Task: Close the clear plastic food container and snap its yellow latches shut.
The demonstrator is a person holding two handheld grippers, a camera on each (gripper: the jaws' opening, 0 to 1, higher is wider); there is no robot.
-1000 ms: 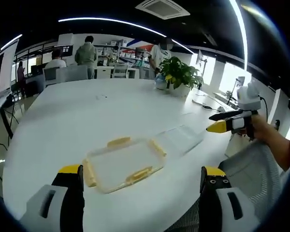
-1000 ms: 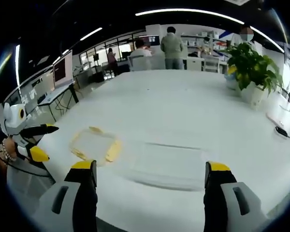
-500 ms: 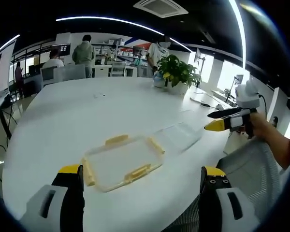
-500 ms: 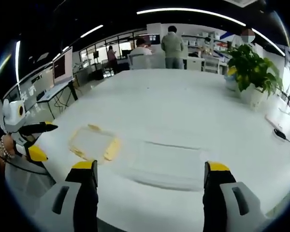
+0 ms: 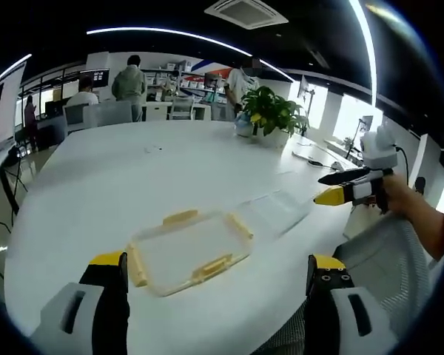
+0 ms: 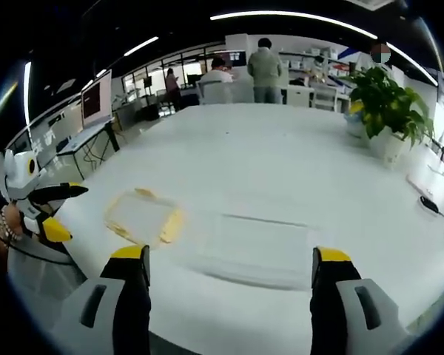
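The lid (image 5: pixel 189 250) with its yellow latches (image 5: pixel 212 265) lies on the white table (image 5: pixel 96 185), just beside the clear box (image 6: pixel 253 249), which looks empty. Nothing has really moved in the last second (only the cameras drift a bit), so closing has not begun. The left gripper (image 5: pixel 214 285) and right gripper (image 6: pixel 229 277) both hang wide apart, holding nothing.
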